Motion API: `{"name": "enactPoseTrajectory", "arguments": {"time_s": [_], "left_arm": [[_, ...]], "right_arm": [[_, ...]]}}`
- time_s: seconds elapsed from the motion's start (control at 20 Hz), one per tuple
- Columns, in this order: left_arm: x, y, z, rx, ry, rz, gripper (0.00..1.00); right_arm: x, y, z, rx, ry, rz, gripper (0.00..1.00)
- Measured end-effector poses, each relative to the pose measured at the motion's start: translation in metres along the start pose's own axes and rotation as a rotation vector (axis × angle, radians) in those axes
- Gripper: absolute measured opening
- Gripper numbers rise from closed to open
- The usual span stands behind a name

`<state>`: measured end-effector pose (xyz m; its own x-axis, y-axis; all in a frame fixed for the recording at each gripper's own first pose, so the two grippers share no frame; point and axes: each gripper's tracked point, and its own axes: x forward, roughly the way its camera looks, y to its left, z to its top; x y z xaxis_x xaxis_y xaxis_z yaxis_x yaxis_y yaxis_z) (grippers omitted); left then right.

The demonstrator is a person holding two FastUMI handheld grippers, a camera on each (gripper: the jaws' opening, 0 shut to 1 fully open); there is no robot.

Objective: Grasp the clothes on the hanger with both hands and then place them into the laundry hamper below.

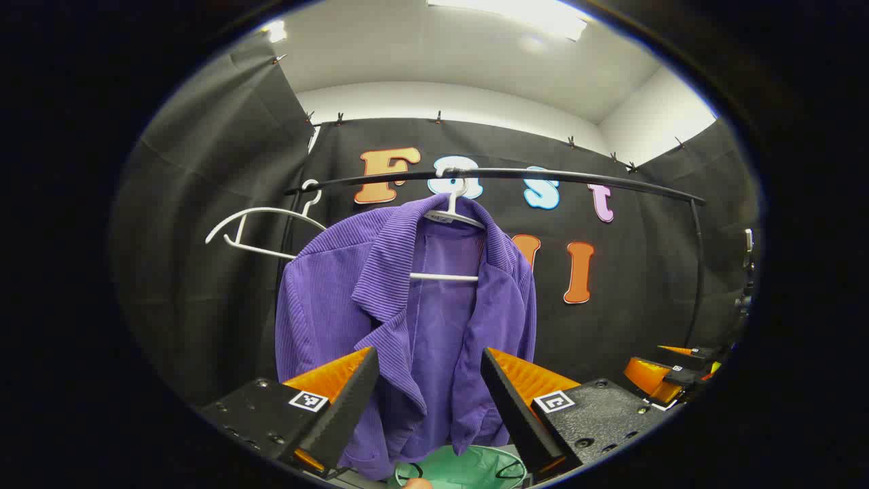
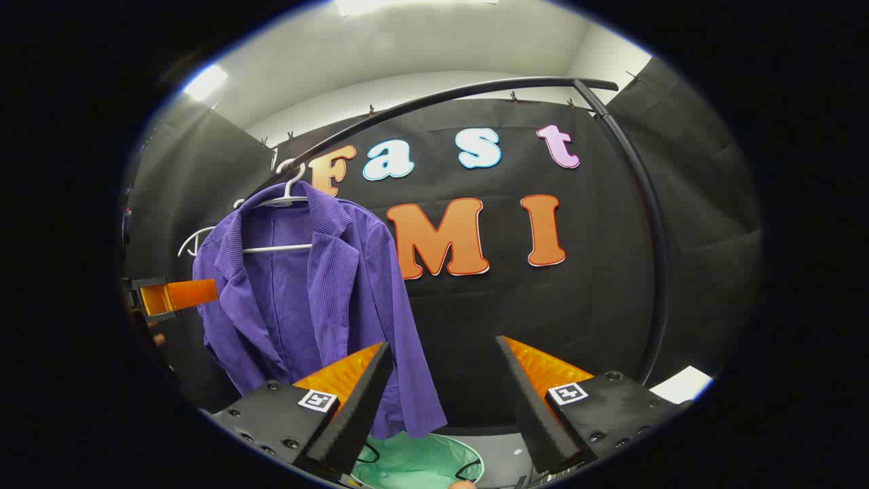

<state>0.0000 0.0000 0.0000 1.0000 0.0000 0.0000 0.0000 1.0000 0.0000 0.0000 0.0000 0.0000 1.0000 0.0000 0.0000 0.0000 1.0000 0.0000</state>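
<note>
1. The purple ribbed corduroy jacket (image 1: 407,305) hung on a white plastic hanger (image 1: 453,216) from the curved black metal rail (image 1: 543,175), open down the front, with its hem just above the pale green laundry hamper (image 1: 468,468) on the floor.
2. The left gripper (image 1: 428,401) had its black-and-orange fingers spread wide and held nothing. In the left gripper view the lower front of the jacket showed between them, but whether either pad touched the cloth could not be told.
3. The right gripper (image 2: 445,401) was also wide apart and held nothing. In the right gripper view it pointed to one side of the jacket, with mostly the black cloth wall between its fingers and the sleeve's edge beside one finger.
4. A second, bare white hanger (image 1: 258,234) hung on the rail beside the jacket.
5. By my reading the task had barely begun: no grasp was made, the jacket was not off its hanger, and nothing of it lay in the hamper. Both grasps, the lift off and the lowering remained.
</note>
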Motion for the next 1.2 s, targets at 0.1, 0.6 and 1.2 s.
{"name": "enactPoseTrajectory", "arguments": {"time_s": [0.1,0.6,1.2], "left_arm": [[0.003,0.006,0.001,0.007,-0.005,0.020,0.95],[0.007,0.003,-0.012,-0.010,0.022,0.005,0.92],[0.005,0.002,-0.013,-0.002,0.027,0.002,0.92]], "right_arm": [[0.004,-0.004,-0.002,-0.010,0.002,-0.011,0.98],[0.013,0.002,-0.012,-0.006,0.019,0.000,0.98],[0.012,-0.004,-0.009,-0.004,0.010,-0.020,0.98]]}}
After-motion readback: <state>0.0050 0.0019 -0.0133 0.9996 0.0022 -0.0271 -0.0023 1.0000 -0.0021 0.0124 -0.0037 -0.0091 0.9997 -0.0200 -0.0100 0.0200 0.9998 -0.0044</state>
